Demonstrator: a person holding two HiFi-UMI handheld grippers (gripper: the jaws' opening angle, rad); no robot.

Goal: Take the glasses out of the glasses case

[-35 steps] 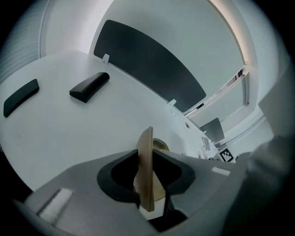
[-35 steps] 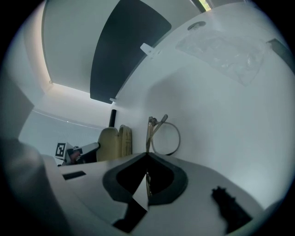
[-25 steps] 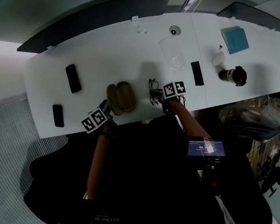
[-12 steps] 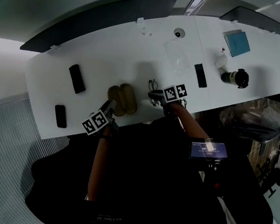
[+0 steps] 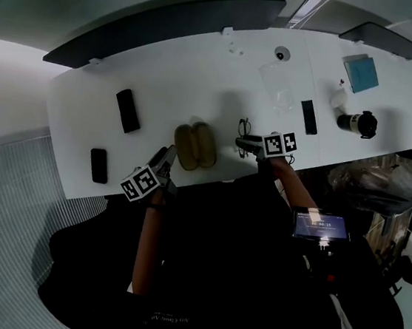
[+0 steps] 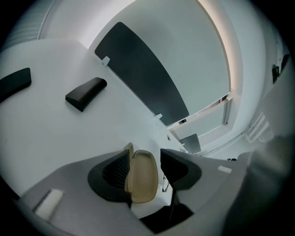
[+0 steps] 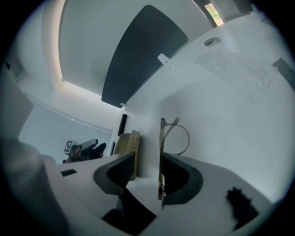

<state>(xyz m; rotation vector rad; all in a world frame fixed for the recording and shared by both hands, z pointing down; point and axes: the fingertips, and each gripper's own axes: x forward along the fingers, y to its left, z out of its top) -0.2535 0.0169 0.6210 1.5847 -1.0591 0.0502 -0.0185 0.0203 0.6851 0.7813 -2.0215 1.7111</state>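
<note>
The left gripper (image 6: 145, 169) has lifted and drawn back a little from the near end of the glasses case (image 6: 142, 177). Its jaws, narrower a second ago, have just been opening and now stand apart, with the case seen between them and no pad pressing on it. The right gripper (image 7: 146, 171), closed a second ago, has also been opening, and the glasses (image 7: 162, 138) now lie loose along one jaw.

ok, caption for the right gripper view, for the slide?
Right gripper, jaws just opened apart, with wire-framed glasses between them on the white table, tan case beside.
</note>
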